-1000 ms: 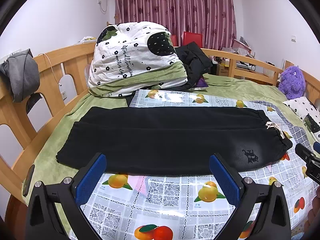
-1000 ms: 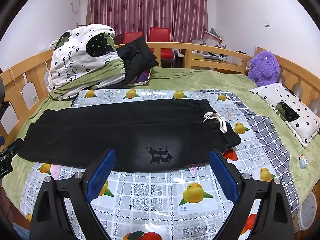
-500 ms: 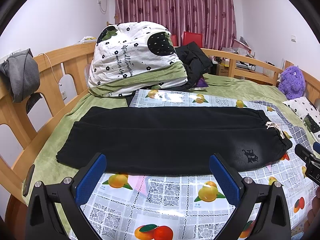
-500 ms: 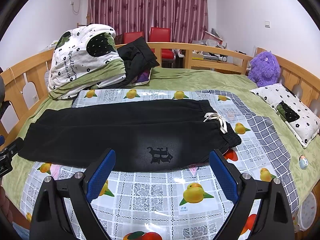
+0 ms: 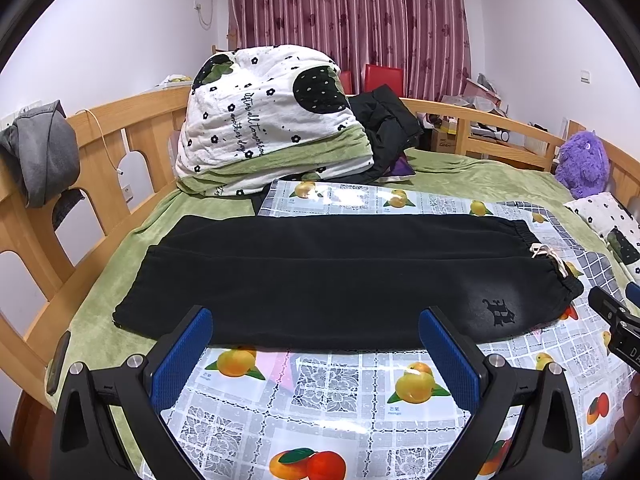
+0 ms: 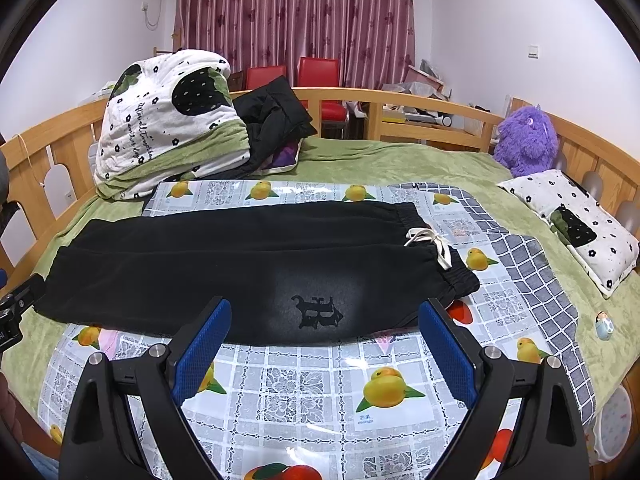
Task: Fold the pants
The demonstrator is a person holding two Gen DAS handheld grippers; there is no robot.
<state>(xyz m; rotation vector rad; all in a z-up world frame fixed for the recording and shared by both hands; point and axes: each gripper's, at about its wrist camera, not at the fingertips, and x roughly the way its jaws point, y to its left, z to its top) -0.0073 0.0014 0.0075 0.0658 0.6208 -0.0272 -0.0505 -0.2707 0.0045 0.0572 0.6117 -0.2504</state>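
Note:
Black pants (image 5: 320,276) lie flat on a fruit-print plastic sheet (image 5: 340,392) on the bed, legs side by side, waistband with a white drawstring (image 5: 548,252) to the right and cuffs to the left. They also show in the right wrist view (image 6: 240,264), with a dark logo (image 6: 318,312) near the front edge. My left gripper (image 5: 316,328) is open and empty, held above the sheet just in front of the pants. My right gripper (image 6: 324,320) is open and empty, in front of the logo.
A rolled white and green quilt (image 5: 264,136) and a black jacket (image 5: 384,128) lie at the back left. A purple plush toy (image 6: 524,140) and a white pillow (image 6: 572,224) are on the right. Wooden rails (image 5: 120,128) ring the bed.

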